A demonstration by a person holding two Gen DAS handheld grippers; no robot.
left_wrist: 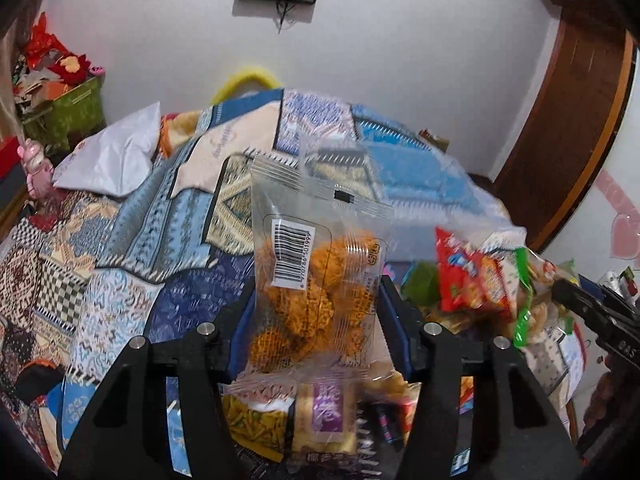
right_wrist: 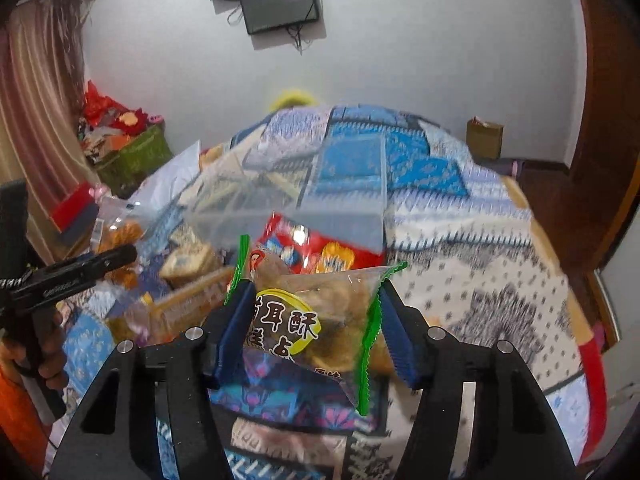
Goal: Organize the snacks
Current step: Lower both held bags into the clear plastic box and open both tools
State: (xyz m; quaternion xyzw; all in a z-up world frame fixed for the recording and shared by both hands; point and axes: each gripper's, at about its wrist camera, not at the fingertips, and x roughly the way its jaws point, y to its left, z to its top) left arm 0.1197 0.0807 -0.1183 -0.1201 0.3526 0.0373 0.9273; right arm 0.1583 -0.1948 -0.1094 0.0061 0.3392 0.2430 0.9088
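My left gripper (left_wrist: 316, 300) is shut on a clear packet of orange fried snacks (left_wrist: 320, 272) with a barcode, held upright above a pile of snack packets (left_wrist: 280, 416) on the bed. My right gripper (right_wrist: 316, 312) is shut on a clear packet with green edges and a yellow label (right_wrist: 296, 320). A red snack packet (right_wrist: 312, 248) and a large clear plastic bag (right_wrist: 320, 200) show just beyond it. The left wrist view has the right gripper (left_wrist: 568, 292) at its right edge beside the red packet (left_wrist: 468, 276). The right wrist view has the left gripper (right_wrist: 120, 256) at its left, in a person's hand (right_wrist: 48, 356).
A patchwork bedspread (left_wrist: 120, 240) covers the bed. A white plastic bag (left_wrist: 116, 160) lies at its far left, near a green box of clutter (left_wrist: 68, 112). A wooden door (left_wrist: 572, 120) stands on the right, and a brown paper bag (right_wrist: 484, 138) by the far wall.
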